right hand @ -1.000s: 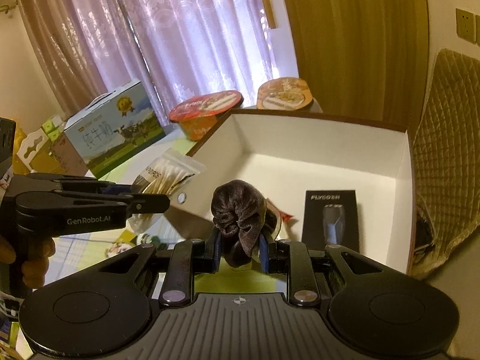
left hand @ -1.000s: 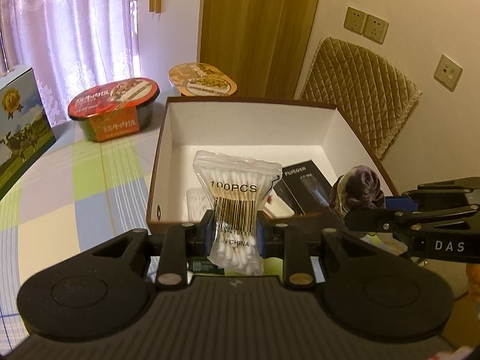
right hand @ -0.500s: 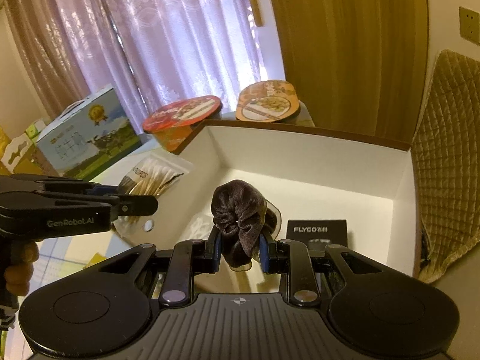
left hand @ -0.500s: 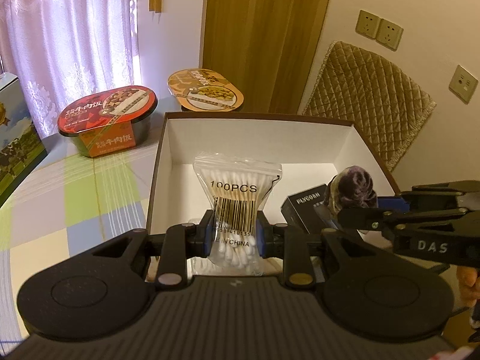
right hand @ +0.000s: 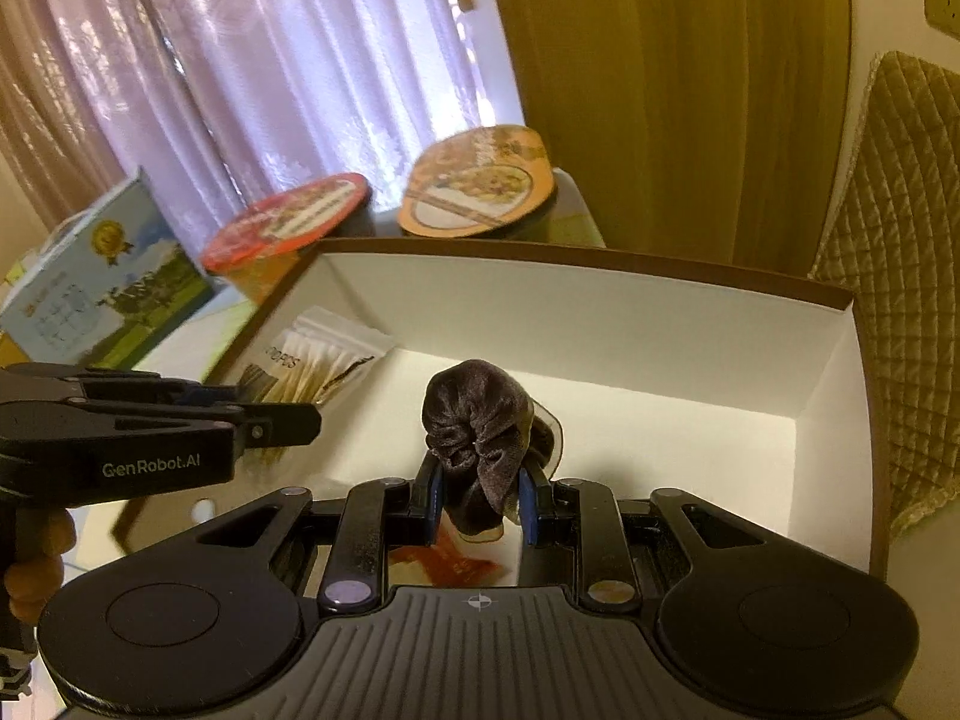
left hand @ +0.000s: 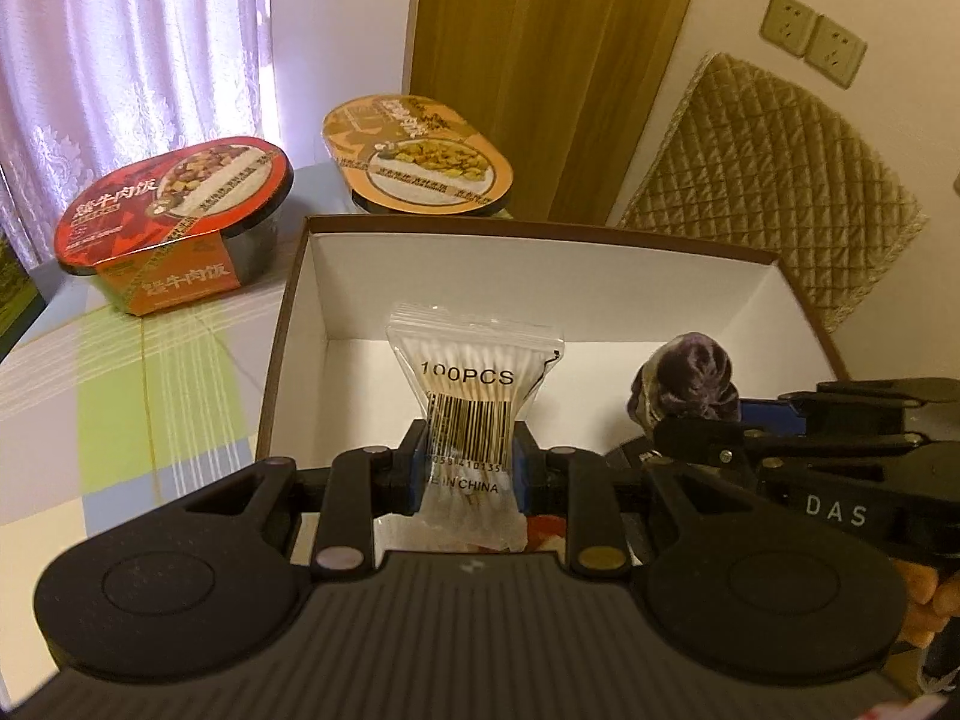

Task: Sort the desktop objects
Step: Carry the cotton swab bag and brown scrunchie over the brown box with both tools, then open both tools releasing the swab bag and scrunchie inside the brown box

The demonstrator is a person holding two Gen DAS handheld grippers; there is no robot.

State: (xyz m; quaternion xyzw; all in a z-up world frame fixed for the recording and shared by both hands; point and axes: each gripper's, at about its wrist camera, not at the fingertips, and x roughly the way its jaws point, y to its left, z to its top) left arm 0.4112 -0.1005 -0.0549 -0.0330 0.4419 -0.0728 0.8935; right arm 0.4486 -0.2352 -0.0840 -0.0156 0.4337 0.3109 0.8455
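Left wrist view shows the left tongs [left hand: 468, 462] clamped on a clear bag of cotton swabs [left hand: 474, 396], printed "100PCS" above a barcode and "IN CHINA" below, held upright over the near wall of an open cardboard box [left hand: 540, 276] with white inside walls and a brown outside. The right tongs [right hand: 480, 504] are clamped on a dark velvet scrunchie [right hand: 477, 426], also held above the inside of the box, just right of the swab bag. On the box floor under both tongs lies something red and white, too hidden to name, and a dark item peeks out beneath the right tongs in the left view. The far half of the box floor is bare white. Behind the box, near the table's far edge, sit two sealed meal bowls: a red-lidded one [left hand: 174, 210] with Chinese writing to the far left, and an orange-lidded one [left hand: 420, 156] beside it. A blue and green carton [right hand: 102, 276] showing cows stands at the table's left edge. The left tool reads "GenRobot.AI"; the right one reads "DAS". A checked cloth covers the table [left hand: 120, 384] left of the box.
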